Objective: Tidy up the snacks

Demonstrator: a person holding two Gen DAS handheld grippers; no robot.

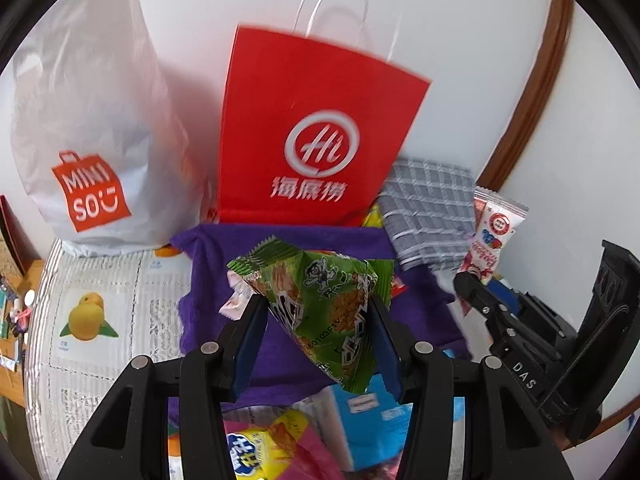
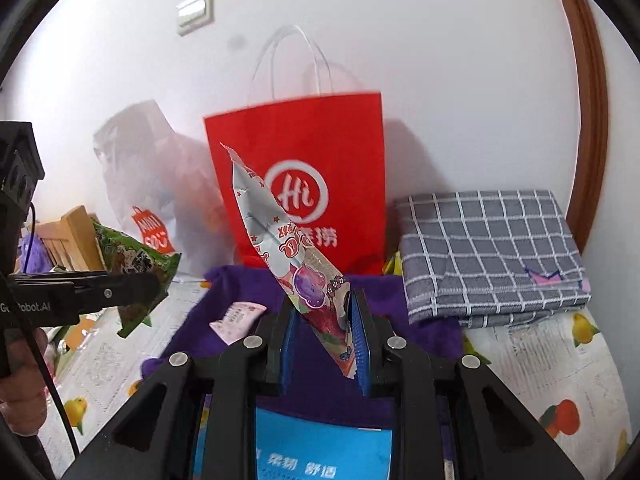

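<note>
Before the red bag [image 1: 320, 120], left gripper [image 1: 316, 316] clamps green packet [image 1: 320, 300], right gripper [image 2: 324, 320] pinches silver sachet [image 2: 288, 248].

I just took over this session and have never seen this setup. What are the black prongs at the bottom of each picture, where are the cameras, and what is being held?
There is no robot arm: a person carries a two-finger gripper in each hand, with a wide-angle camera on each looking along its fingers. So the black prongs are the gripper's own fingers.

The left wrist view shows the left gripper clamped on a green snack packet. The right wrist view shows the right gripper pinching a long white and pink snack packet.

Ahead, against the wall, stand a red paper bag and a white plastic bag. A purple cloth, a folded grey checked cloth and a small pink packet lie on the fruit-printed covering.
</note>
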